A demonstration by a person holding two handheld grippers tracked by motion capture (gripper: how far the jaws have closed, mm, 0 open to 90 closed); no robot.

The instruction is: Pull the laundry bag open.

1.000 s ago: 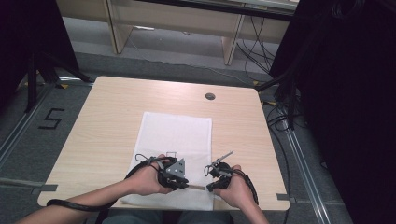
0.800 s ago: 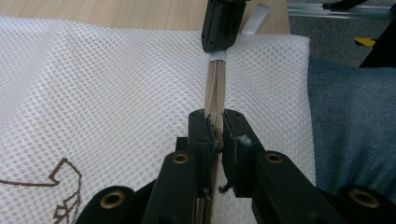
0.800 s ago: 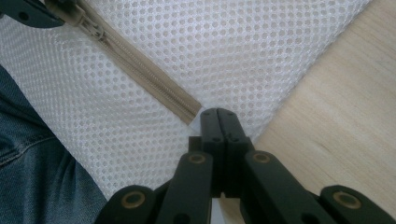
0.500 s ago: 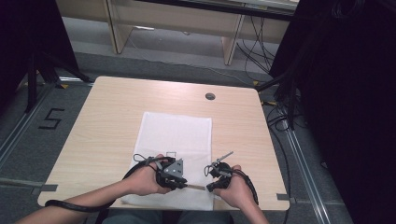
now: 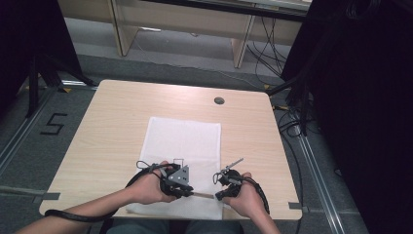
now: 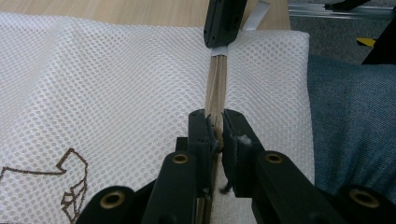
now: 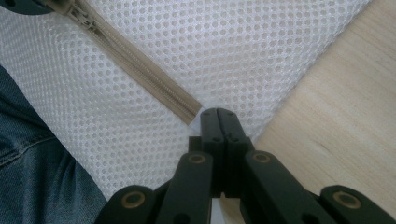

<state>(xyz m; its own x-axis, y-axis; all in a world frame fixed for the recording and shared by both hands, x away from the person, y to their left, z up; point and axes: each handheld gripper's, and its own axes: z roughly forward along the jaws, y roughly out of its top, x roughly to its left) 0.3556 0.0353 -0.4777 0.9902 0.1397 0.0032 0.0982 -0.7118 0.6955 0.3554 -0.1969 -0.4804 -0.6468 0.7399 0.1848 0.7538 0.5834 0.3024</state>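
Note:
A white mesh bag [image 5: 182, 141] lies flat on the wooden table [image 5: 117, 122], its tan zipper [image 5: 203, 195] running along the near edge. My left gripper [image 5: 189, 191] is shut on the zipper [image 6: 216, 88], its jaws [image 6: 215, 123] pinching the tan tape from both sides. My right gripper [image 5: 217, 195] is shut on the bag's corner, right where the zipper [image 7: 140, 65] ends, with its jaws [image 7: 218, 114] pressed together. The right gripper [image 6: 224, 21] shows straight ahead along the zipper in the left gripper view. The mesh [image 7: 233, 46] is slightly raised between the two grippers.
The person's blue jeans [image 6: 355, 126] sit just past the table's near edge. A brown line drawing [image 6: 70, 186] is printed on the mesh. A round cable hole [image 5: 219, 101] lies at the table's far right. Bare wood [image 7: 341, 116] borders the bag's right side.

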